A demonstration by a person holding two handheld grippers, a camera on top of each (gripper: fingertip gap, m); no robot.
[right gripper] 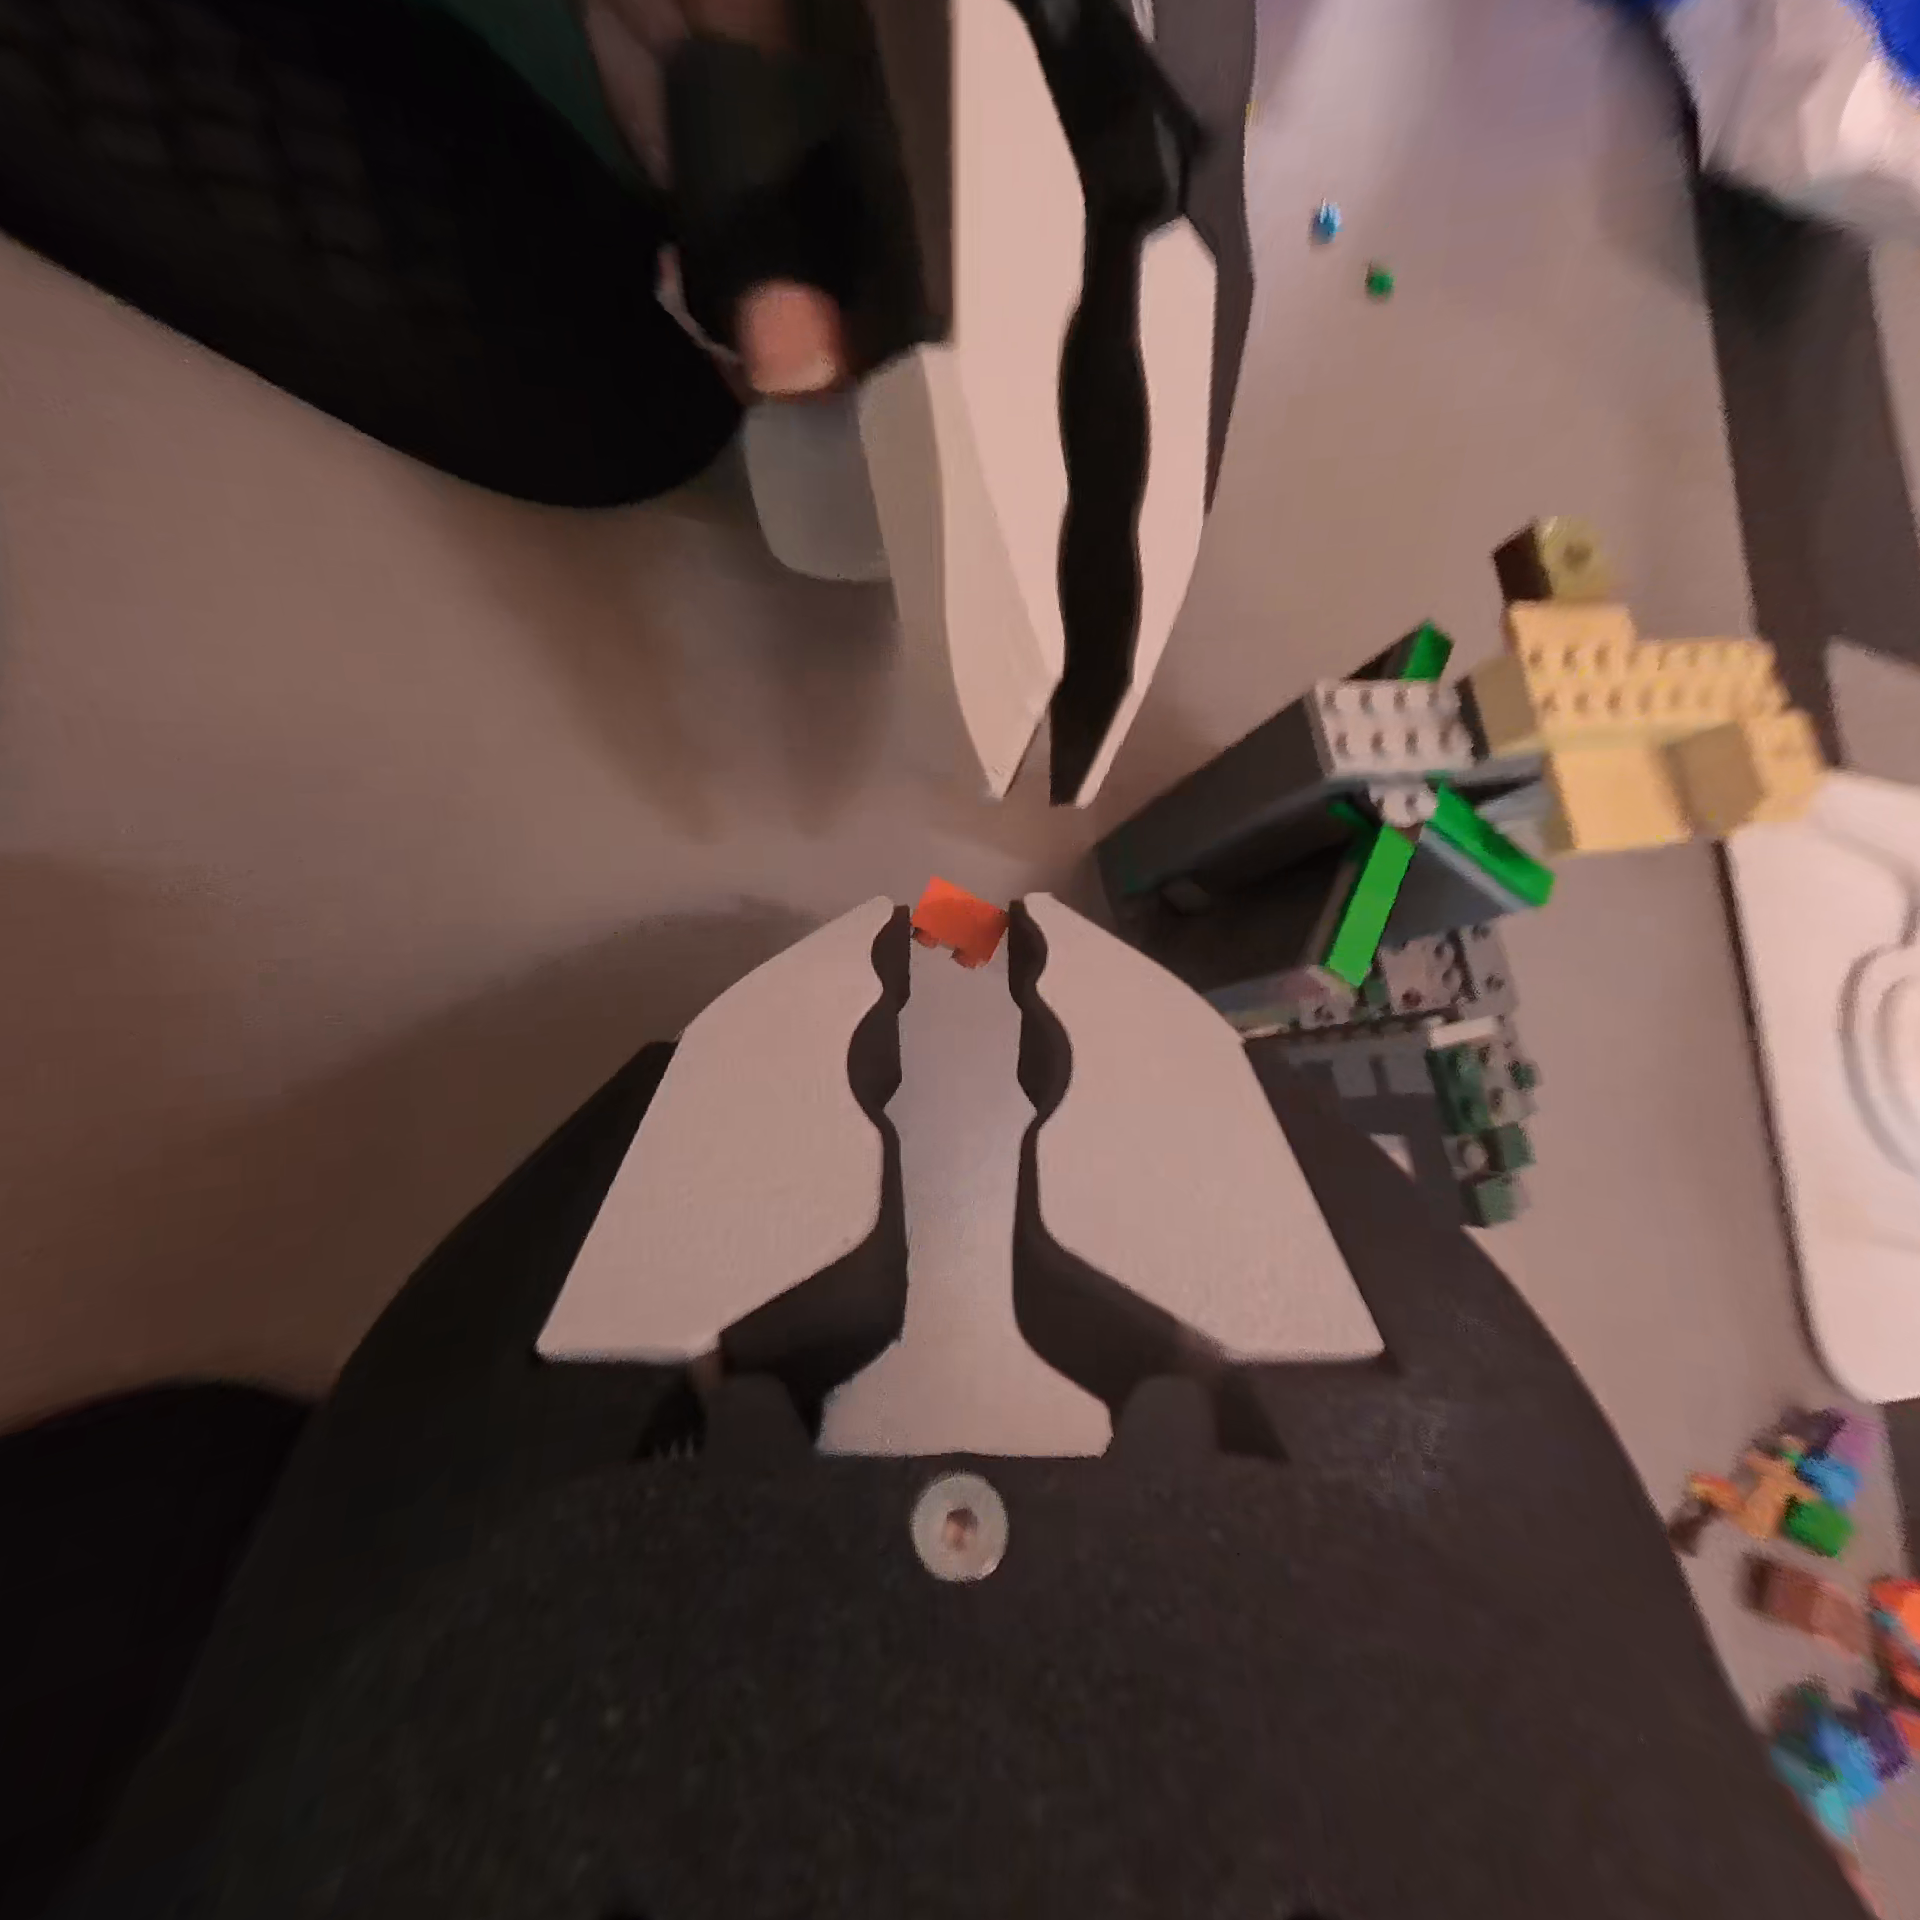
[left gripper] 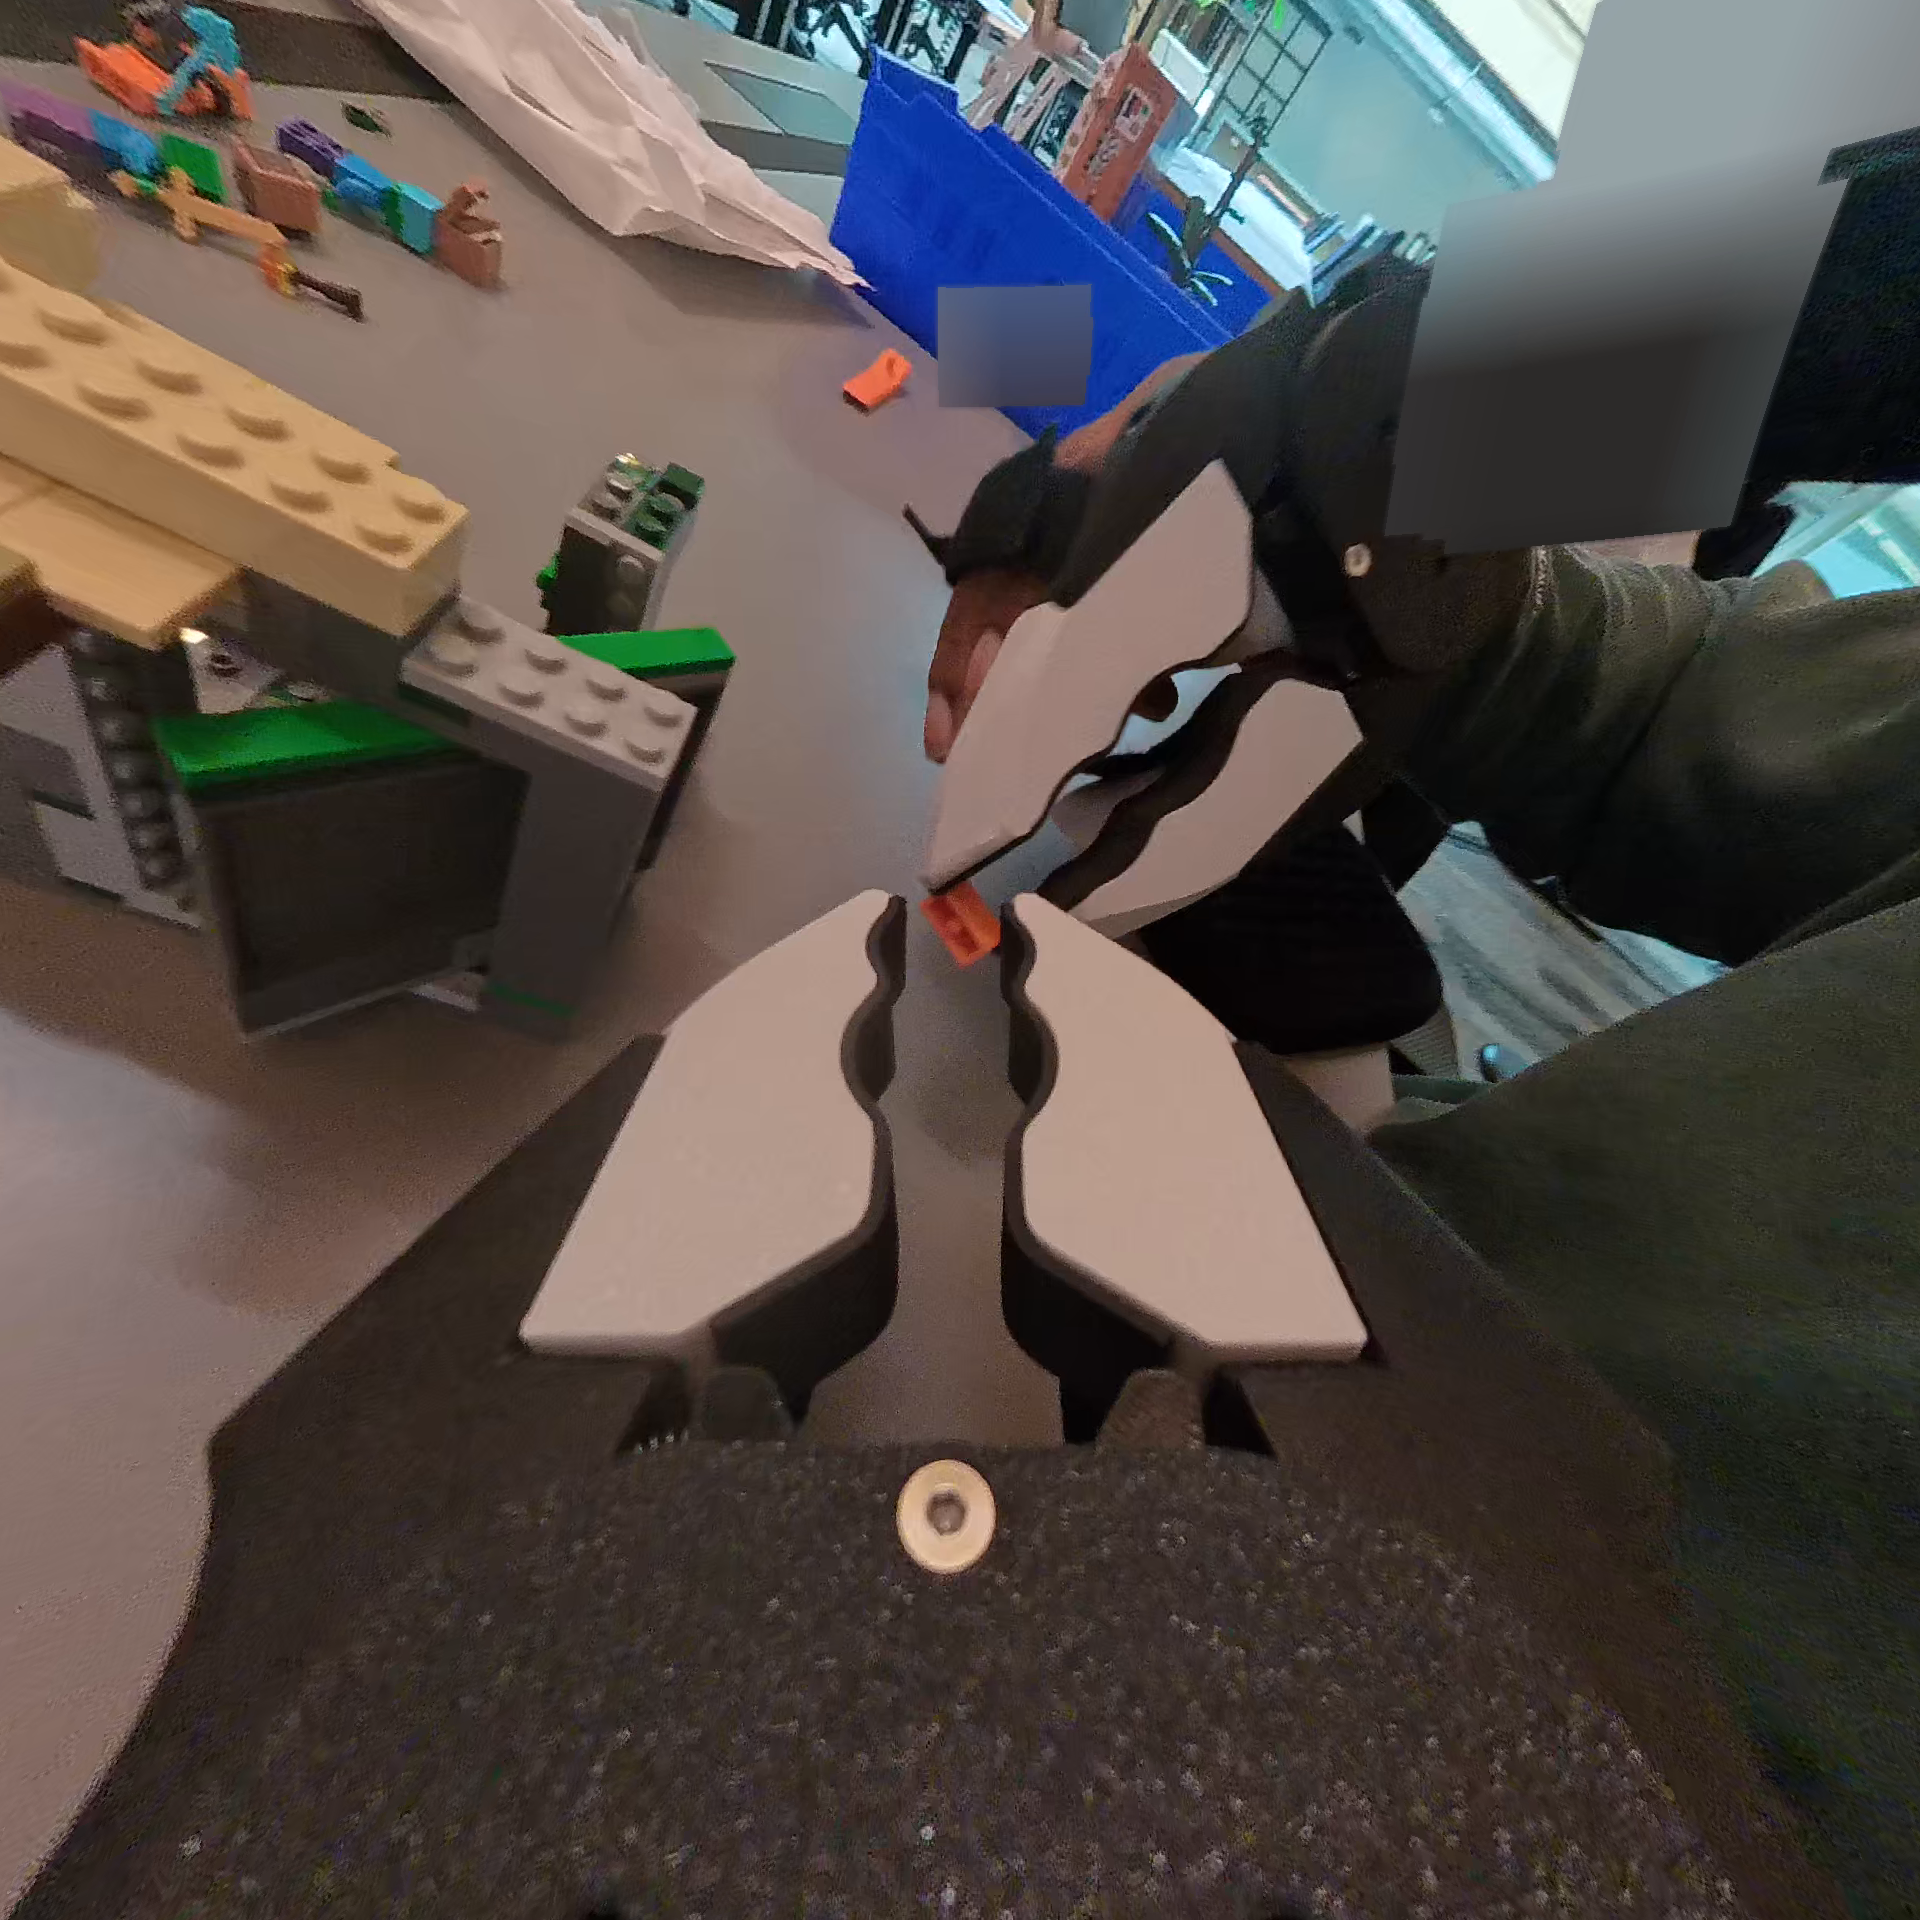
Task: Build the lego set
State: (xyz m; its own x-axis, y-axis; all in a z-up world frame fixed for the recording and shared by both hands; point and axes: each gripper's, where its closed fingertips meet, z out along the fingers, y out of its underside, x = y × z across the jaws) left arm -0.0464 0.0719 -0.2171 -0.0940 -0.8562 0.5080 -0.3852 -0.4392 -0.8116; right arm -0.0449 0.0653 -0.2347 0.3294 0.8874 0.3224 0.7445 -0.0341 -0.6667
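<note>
A small orange brick (right gripper: 958,932) sits pinched between the tips of my right gripper (right gripper: 958,907), just above the grey table. In the left wrist view the right gripper (left gripper: 940,883) reaches in from the upper right with the orange brick (left gripper: 961,928) at its tips. My left gripper (left gripper: 954,906) points at the brick, jaws a narrow gap apart, holding nothing. In the right wrist view the left gripper (right gripper: 1039,795) ends short of the brick. The grey, green and tan lego build (left gripper: 416,727) stands to the left; it also shows in the right wrist view (right gripper: 1403,883).
A second loose orange piece (left gripper: 878,376) lies near a blue bin (left gripper: 966,208). Crumpled white paper (left gripper: 623,135) and several small coloured models (left gripper: 260,177) lie at the far side. A white tray (right gripper: 1829,1039) and loose pieces (right gripper: 1818,1507) are at the right. My two grippers' fingertips are within a few centimetres of each other.
</note>
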